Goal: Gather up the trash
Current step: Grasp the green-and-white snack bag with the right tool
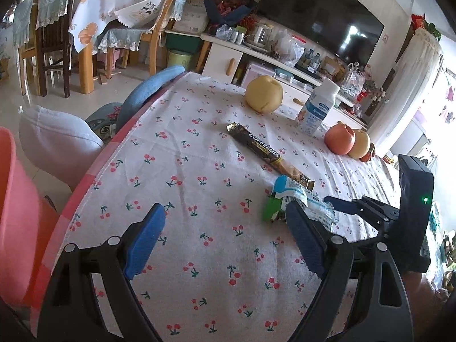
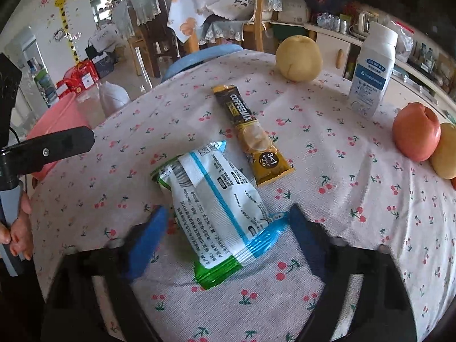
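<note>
Blue pads of the right gripper (image 2: 225, 233) straddle the near end of a white, blue and green snack wrapper (image 2: 216, 208) lying flat on the cherry-print tablecloth (image 2: 327, 256). Jaws partly open; pads look clear of the foil on both sides, so nothing gripped yet. Left gripper (image 1: 225, 239) hangs wide open over bare cloth, empty, with the wrapper just beyond its right finger. Just past the wrapper: coffee-mix sachet (image 2: 250, 139), untouched, almost meeting it. Farther back: pale pear (image 2: 299, 58), white bottle (image 2: 372, 71), red apple (image 2: 416, 135); probably not trash. Pink bin (image 1: 20, 213) sits off the table edge on the left; contents hidden. Judgement: early stage; both pieces of litter still on the table.
</note>
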Tool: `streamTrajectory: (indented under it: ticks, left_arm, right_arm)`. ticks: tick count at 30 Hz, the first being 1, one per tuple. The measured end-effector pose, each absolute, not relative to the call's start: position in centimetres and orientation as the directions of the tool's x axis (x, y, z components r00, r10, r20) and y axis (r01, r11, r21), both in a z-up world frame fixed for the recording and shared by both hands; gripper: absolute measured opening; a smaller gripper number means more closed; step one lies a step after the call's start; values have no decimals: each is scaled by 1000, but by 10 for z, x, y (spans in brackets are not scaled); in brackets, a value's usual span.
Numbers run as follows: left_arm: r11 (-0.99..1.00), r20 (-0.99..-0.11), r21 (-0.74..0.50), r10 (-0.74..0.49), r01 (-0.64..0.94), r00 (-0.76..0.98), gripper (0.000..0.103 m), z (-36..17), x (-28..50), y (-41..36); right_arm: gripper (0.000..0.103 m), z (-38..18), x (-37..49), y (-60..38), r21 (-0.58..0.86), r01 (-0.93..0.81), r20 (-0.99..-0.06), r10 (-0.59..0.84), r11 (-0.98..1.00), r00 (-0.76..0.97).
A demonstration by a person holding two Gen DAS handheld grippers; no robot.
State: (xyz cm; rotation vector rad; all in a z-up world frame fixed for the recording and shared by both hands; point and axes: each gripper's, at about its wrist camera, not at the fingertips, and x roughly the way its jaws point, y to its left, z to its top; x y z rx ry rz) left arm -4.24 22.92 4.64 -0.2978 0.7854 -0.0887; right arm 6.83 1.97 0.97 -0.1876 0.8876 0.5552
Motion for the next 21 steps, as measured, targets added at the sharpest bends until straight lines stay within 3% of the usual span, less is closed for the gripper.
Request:
streamTrajectory:
  ticks: [3,10,21]
  left_arm:
    - [953,-684,-303,-193,-34,704,87,45,-40,228]
    - [953,-688,-302,-207,-15,695,87,42,-37,220]
    - [970,-687,-245,-168,-8,707,87,45,-34,197]
  right_arm:
    - [62,11,66,19,85,-538,-772,397,839,497]
    - [49,14,56,15,69,-537,-785,377,841,491]
    - [45,21,58,-47,88,-378,-795,293,922,531]
